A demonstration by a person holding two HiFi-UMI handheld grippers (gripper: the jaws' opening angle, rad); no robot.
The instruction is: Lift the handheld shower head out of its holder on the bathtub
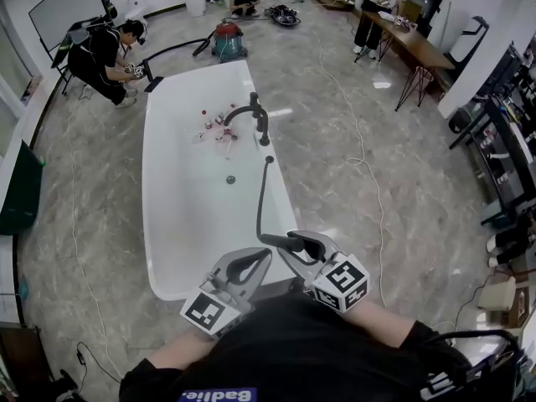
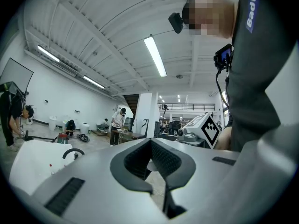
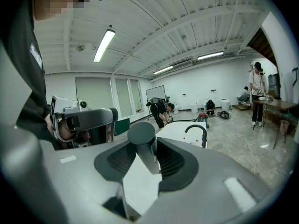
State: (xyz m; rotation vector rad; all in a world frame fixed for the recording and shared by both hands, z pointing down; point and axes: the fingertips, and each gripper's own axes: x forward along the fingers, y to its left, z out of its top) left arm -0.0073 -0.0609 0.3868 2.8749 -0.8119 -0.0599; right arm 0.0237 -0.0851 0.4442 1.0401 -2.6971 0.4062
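My right gripper [image 1: 295,245] is shut on the dark handle of the shower head [image 1: 279,241], just above the white bathtub's [image 1: 159,224] near right rim. The black hose [image 1: 262,195] runs from the handle up along the tub toward the black faucet [image 1: 255,115]. In the right gripper view the grey handle [image 3: 145,146] stands upright between the pads of the right gripper [image 3: 142,158]. My left gripper [image 1: 261,256] hovers close to the left of it, tips together, holding nothing. In its own view the left gripper [image 2: 150,141] shows only floor through the hollow between its pads.
Small bottles [image 1: 216,124] lie inside the tub near the faucet. A person [image 1: 105,53] crouches at the tub's far left corner, next to a red vacuum [image 1: 228,40]. A white cable [image 1: 368,166] snakes over the floor at right; a wooden table [image 1: 410,40] stands far right.
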